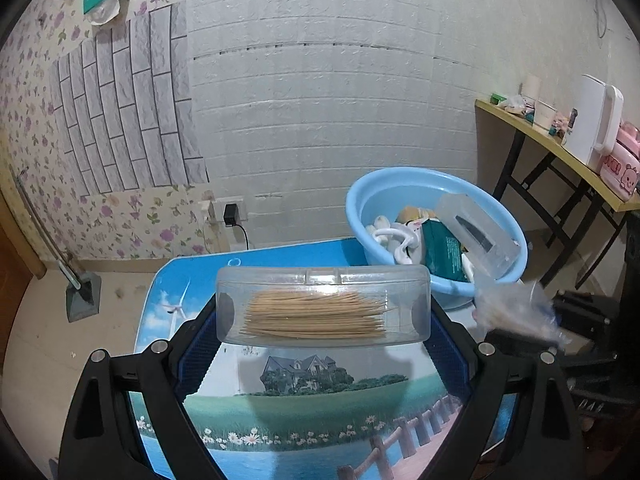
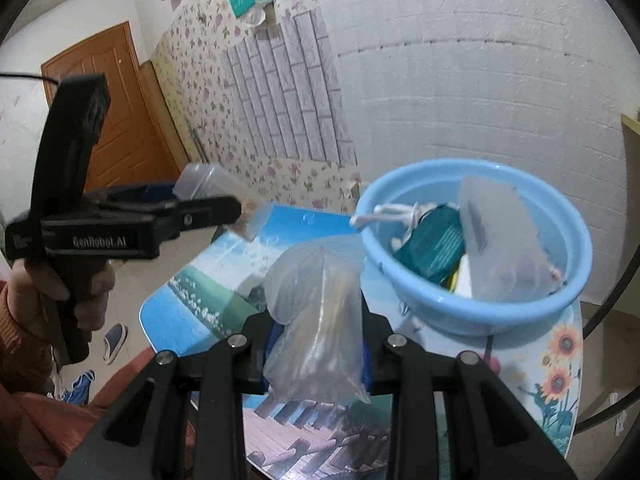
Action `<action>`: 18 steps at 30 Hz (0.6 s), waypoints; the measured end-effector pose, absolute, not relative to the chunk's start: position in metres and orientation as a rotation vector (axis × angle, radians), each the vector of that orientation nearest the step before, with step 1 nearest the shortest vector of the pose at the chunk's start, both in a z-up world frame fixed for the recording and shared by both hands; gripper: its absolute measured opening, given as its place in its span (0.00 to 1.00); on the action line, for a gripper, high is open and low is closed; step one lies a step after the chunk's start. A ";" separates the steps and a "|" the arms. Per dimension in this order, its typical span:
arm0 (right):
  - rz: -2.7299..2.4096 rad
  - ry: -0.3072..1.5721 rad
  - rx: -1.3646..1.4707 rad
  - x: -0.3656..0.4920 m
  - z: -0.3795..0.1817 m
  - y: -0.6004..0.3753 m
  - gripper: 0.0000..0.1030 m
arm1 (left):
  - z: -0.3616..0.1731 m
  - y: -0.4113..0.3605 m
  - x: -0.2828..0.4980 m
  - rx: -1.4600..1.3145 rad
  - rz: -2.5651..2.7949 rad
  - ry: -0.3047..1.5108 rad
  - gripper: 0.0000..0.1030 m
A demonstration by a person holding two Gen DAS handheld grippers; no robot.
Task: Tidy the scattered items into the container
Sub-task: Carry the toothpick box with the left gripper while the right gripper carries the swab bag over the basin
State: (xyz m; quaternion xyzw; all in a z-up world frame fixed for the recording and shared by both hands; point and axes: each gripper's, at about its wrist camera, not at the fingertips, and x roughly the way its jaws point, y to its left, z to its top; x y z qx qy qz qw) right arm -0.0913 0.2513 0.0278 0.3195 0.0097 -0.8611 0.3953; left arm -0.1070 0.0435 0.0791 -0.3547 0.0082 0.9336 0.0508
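We list: picture-printed table (image 2: 208, 300); blue basin (image 2: 576, 256) upon it, part-filled; left gripper (image 1: 323, 314), angled downward, clamping a toothpick box (image 1: 323, 306) above the table; right gripper (image 2: 318, 340), likewise angled, pinching a clear bag (image 2: 320, 320) beside the basin.

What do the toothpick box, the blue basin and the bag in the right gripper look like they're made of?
Toothpick box: clear hard plastic, glossy; the wooden toothpicks show through. Blue basin: smooth moulded plastic, probably, with a soft sheen. Bag: thin, wrinkled, see-through plastic film.
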 end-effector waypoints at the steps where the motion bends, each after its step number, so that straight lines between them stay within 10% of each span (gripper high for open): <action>1: -2.191 0.012 0.802 -0.094 0.031 0.255 0.29 | 0.081 0.045 -0.108 -1.075 2.840 0.027 0.89; 18: -2.367 -0.125 0.793 -0.149 0.042 0.303 0.29 | 0.106 0.109 -0.172 -0.971 2.714 0.130 0.89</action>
